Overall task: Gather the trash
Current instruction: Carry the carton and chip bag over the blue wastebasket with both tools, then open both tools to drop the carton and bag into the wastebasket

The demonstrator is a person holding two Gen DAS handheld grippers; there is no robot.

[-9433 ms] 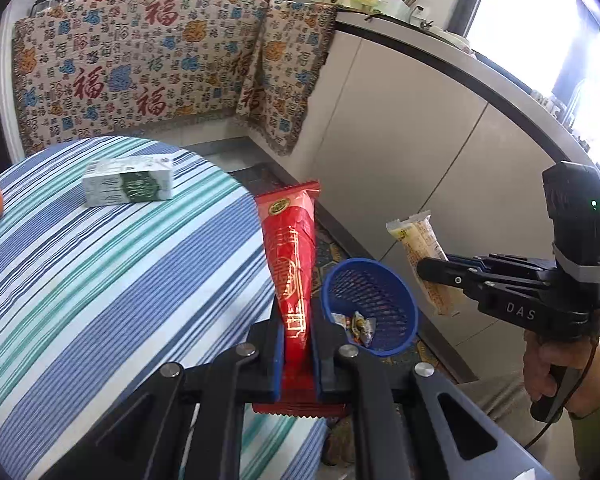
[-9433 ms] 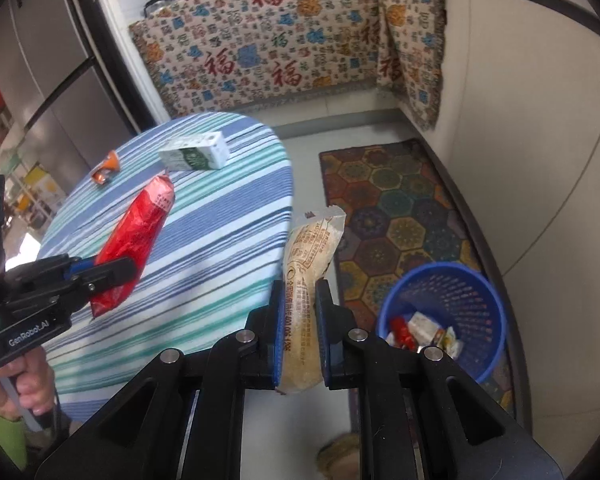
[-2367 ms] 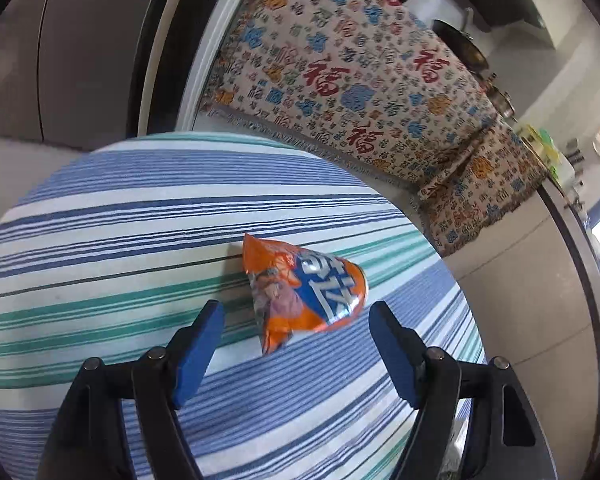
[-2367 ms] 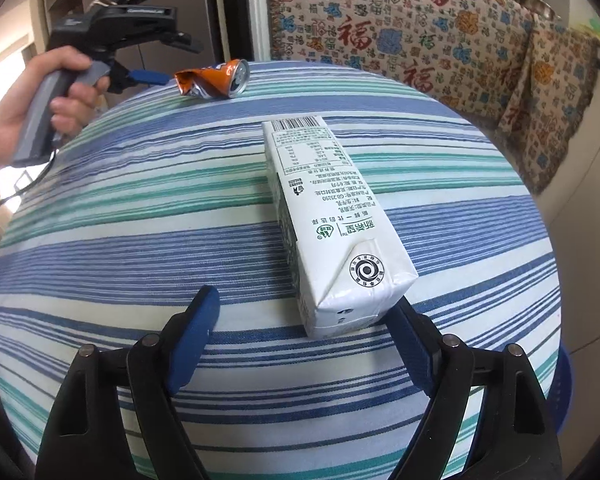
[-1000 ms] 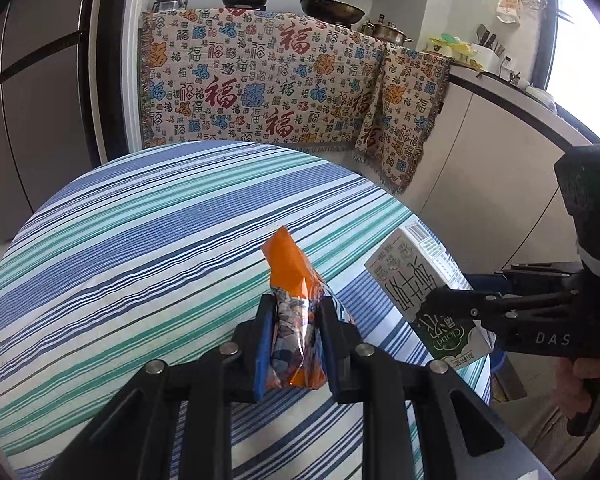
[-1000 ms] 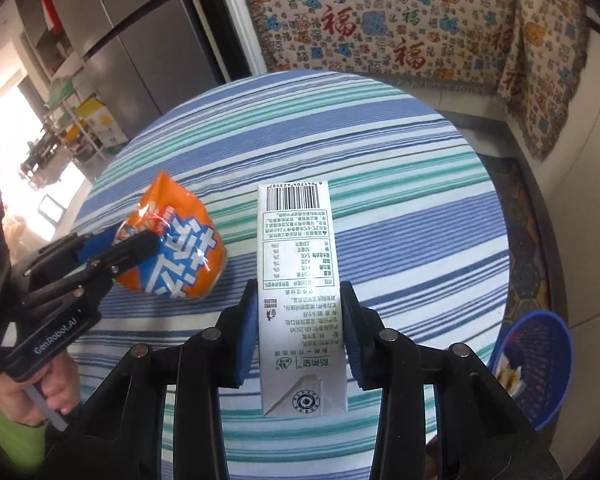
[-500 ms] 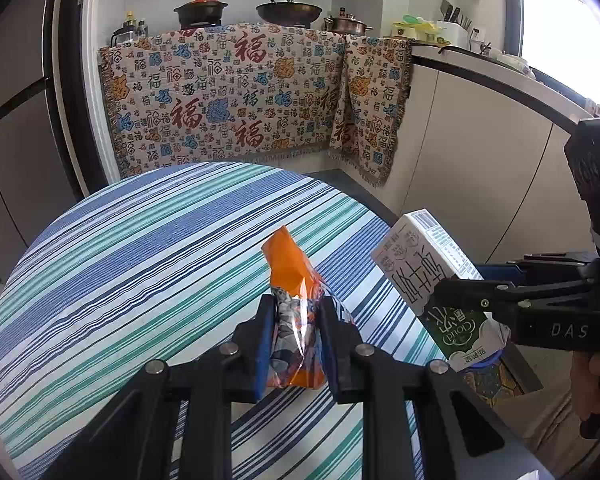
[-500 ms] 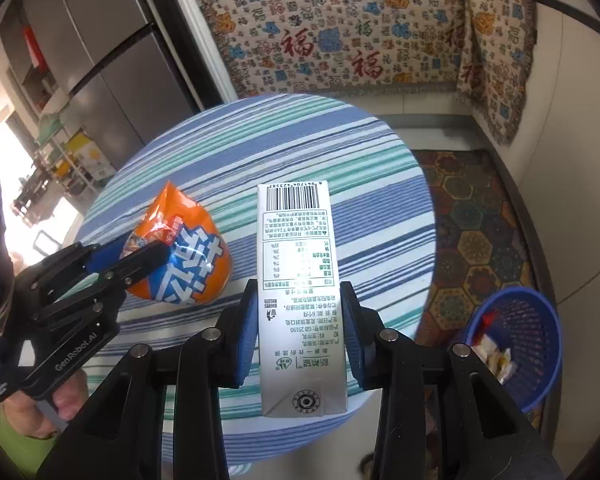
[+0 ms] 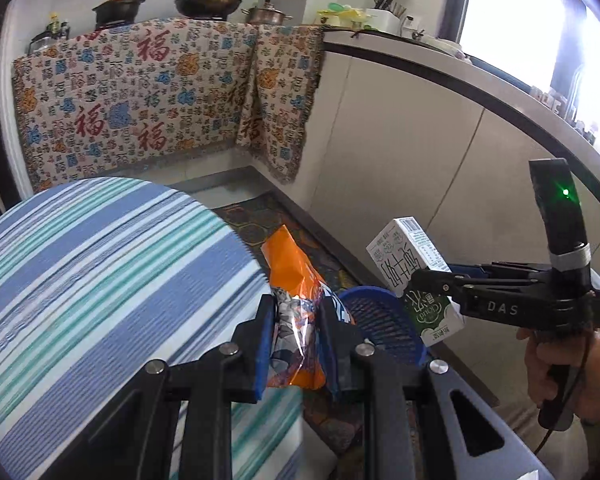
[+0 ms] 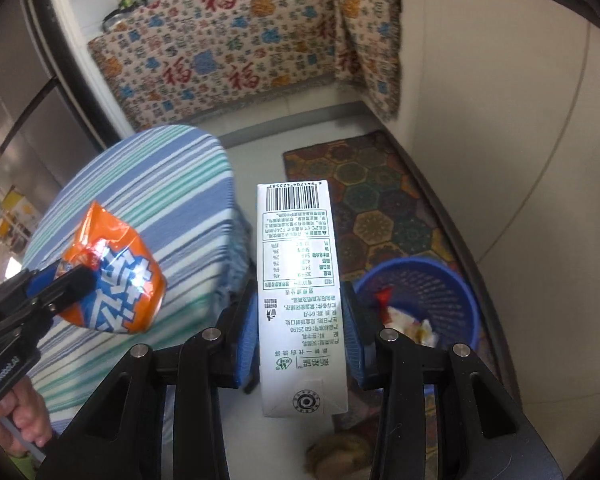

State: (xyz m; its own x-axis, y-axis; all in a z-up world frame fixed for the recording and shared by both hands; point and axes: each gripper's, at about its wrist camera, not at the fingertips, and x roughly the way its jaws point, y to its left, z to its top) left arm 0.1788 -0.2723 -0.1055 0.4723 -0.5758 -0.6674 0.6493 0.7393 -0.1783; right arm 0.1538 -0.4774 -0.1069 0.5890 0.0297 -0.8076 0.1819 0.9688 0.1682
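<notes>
My left gripper (image 9: 296,316) is shut on an orange snack bag (image 9: 296,280) and holds it past the edge of the striped table (image 9: 100,264). My right gripper (image 10: 300,320) is shut on a white and green milk carton (image 10: 300,280), in the air between table and bin. The blue mesh trash basket (image 10: 452,280) stands on the floor below right, with several wrappers inside. In the left wrist view the carton (image 9: 412,276) and right gripper (image 9: 432,284) hang just right of the basket (image 9: 384,328). The bag (image 10: 116,284) and left gripper (image 10: 68,284) show at left in the right wrist view.
A patterned rug (image 10: 380,196) lies on the floor under the basket. White cabinet fronts (image 9: 412,152) run along the right. A patterned cloth (image 9: 140,92) hangs over the back counter, with pots on top.
Both grippers have moved off the table toward the basket, carrying the bag and carton. The basket is now close below them.
</notes>
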